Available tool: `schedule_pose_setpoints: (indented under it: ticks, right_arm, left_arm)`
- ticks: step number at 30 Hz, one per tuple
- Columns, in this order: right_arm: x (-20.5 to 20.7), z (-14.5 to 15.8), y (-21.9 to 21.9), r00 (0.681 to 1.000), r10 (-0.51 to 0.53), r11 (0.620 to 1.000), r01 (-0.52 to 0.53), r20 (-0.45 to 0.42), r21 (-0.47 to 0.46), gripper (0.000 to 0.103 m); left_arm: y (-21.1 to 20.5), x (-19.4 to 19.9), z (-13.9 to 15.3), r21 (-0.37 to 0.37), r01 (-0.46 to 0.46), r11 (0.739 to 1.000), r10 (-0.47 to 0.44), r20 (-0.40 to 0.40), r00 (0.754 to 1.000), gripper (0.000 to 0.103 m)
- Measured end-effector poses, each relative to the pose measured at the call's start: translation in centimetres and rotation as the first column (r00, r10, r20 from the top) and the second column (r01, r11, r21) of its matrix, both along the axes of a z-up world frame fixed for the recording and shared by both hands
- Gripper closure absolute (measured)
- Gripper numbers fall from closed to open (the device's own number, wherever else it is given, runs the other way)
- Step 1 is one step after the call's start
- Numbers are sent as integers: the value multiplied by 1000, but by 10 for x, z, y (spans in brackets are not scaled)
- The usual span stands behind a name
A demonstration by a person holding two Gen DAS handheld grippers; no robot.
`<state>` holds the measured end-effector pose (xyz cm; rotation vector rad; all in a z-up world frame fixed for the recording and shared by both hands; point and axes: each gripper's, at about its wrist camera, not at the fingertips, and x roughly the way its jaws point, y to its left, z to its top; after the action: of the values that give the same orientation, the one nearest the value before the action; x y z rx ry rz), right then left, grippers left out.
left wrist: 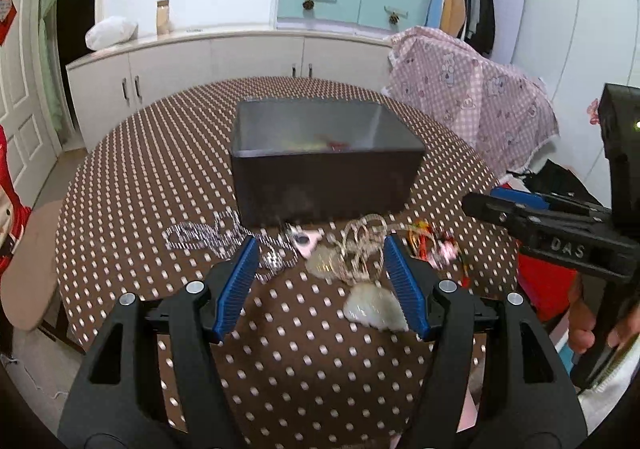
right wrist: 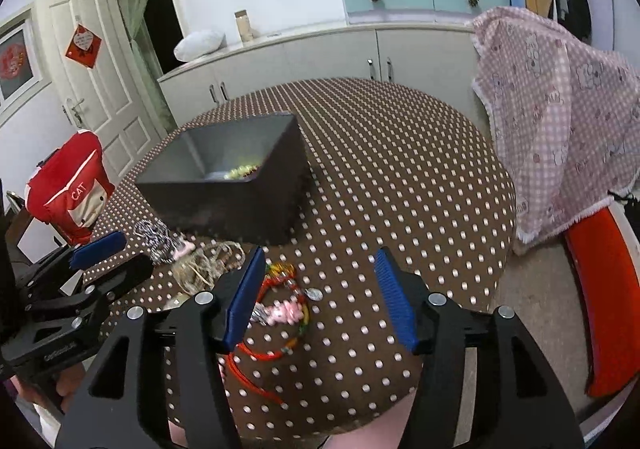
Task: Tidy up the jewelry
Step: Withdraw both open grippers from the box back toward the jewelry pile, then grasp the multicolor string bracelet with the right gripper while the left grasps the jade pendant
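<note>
Two grippers are held low over a round table [left wrist: 132, 169] covered in a brown dotted cloth, both tilted down toward jewelry scattered at its near edge. A dark open box [left wrist: 326, 165] stands just behind the pile, and a few beaded pieces can already be made out inside it. The left gripper [left wrist: 320, 281] is spread apart with nothing clamped; a tangle of gold chain [left wrist: 360, 249] and a pale shell-like pendant [left wrist: 374, 309] lie between its blue pads. A silver chain [left wrist: 208, 237] lies to the left, touching nothing. The right gripper [right wrist: 320, 297] is likewise released and empty, with a red cord bracelet [right wrist: 280, 309] bearing pink beads lying under its left pad.

Most of the risk is judged to come from the tangle: if the gold chain is pinched at one loop, neighbouring pieces may be dragged along or dropped short of the box. The thin red cord may slip between the pads if it is caught at its edge only. With both grippers so near each other, a collision over the pile is also possible.
</note>
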<state>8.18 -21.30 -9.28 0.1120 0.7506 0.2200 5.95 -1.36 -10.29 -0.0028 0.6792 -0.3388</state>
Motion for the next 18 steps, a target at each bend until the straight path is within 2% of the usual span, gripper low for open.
schedule_pose_setpoints:
  ticks: [9,18]
  right_arm:
    - [-4,-16,-6,998,6,999,-4,-61,31,49]
    - [-10,-21,-7,997,13,999,-9,-80,51,48]
  left_arm:
    - [-9,-7,-16,12,43,999,-42,-50,998,39]
    - [-21,-10,-25,24,79,997,-77,-70,995,39]
